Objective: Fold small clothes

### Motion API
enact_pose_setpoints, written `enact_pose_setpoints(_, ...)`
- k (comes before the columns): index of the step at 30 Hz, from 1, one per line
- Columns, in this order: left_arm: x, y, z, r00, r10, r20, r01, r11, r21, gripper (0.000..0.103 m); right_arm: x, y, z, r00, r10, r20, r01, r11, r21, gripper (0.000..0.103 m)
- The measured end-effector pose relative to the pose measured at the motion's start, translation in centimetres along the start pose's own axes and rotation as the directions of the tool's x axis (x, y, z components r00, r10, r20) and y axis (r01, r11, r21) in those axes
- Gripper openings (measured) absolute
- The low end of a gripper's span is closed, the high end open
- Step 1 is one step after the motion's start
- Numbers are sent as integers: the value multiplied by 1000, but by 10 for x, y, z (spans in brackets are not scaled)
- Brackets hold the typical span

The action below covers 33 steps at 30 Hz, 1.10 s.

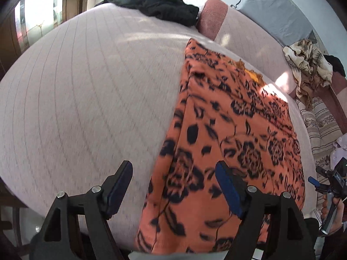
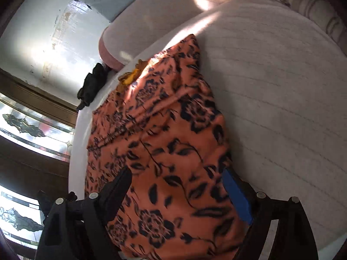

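Bed (image 1: 76, 91): one orange garment (image 1: 227, 130), two spread grippers.

Matte black plastic left gripper (image 1: 174, 186) with two angular fingers, each lined inside with a blue pad (image 1: 230, 191), darker on the left one. Round silver screw heads (image 1: 96, 189) on the finger links, triangular cut-outs in the black arms below. Same build on the matte black right gripper (image 2: 180, 190): bright blue pad (image 2: 237, 197), silver screw heads (image 2: 259, 195). Bare-skinned right hand (image 1: 331, 211) at the left view's edge, dark sleeve below.
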<state>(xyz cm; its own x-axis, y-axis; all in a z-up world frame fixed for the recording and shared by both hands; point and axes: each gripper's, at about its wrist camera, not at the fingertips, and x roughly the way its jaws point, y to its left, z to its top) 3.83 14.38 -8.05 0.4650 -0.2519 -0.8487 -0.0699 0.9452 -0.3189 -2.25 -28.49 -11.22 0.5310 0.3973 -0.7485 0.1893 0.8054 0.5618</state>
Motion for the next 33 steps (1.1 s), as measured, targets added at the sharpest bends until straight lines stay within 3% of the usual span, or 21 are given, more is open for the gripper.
enact_pose_setpoints(4,-1,8,-34,998,-19,-56,19,1000,-12,79,-13,-51,-48,997,-31,-74,39,994,104,87)
enact_pose_setpoints(7,6,4,-46,995,-10,-96,11,1000,9,79,-21,-53,-70,997,-4,-83,12,996,92,87)
enact_pose_setpoints(11,7,-5,-53,996,22,-86,-16,997,71,79,-13,-46,-88,992,-9,-122,17,998,67,87)
enact_pose_setpoints(12,6,-4,-53,996,18,-90,-12,998,63,79,-13,-44,-90,993,-5,-121,14,998,66,86)
enact_pose_setpoints(15,1,2,-56,995,-16,-96,17,1000,8,79,-10,-40,-97,992,11,-127,1,996,93,70)
enact_pose_setpoints(20,6,1,-59,994,5,-105,-3,1000,18,78,-10,-45,-99,992,21,-123,-6,993,120,69)
enact_pose_setpoints(22,6,-3,-60,994,22,-105,-17,999,46,68,-10,-38,-99,992,7,-129,4,996,88,69)
enact_pose_setpoints(23,6,-4,-60,994,44,-102,-38,998,59,46,-9,-37,-99,991,5,-132,6,997,77,67)
enact_pose_setpoints(24,7,-4,-60,992,78,-98,-72,995,70,30,-9,-36,-99,991,3,-135,7,997,74,59)
enact_pose_setpoints(25,6,-1,-59,992,72,-100,-66,996,58,22,-9,-35,-100,990,8,-142,3,997,74,36)
enact_pose_setpoints(26,4,4,-57,994,37,-106,-34,999,28,18,-9,-35,-100,989,16,-150,-5,997,77,23)
enact_pose_setpoints(27,2,8,-55,994,6,-110,-6,1000,3,15,-9,-35,-101,988,16,-152,-4,997,80,21)
enact_pose_setpoints(30,1,6,-55,995,12,-102,-12,1000,5,16,-8,-38,-101,989,-10,-150,25,995,96,25)
enact_pose_setpoints(32,5,5,-56,994,14,-108,-14,1000,-3,26,-6,-40,-100,987,-4,-160,23,993,114,30)
enact_pose_setpoints(33,4,4,-56,994,-1,-106,1,1000,-3,38,-5,-40,-100,987,10,-158,8,993,115,39)
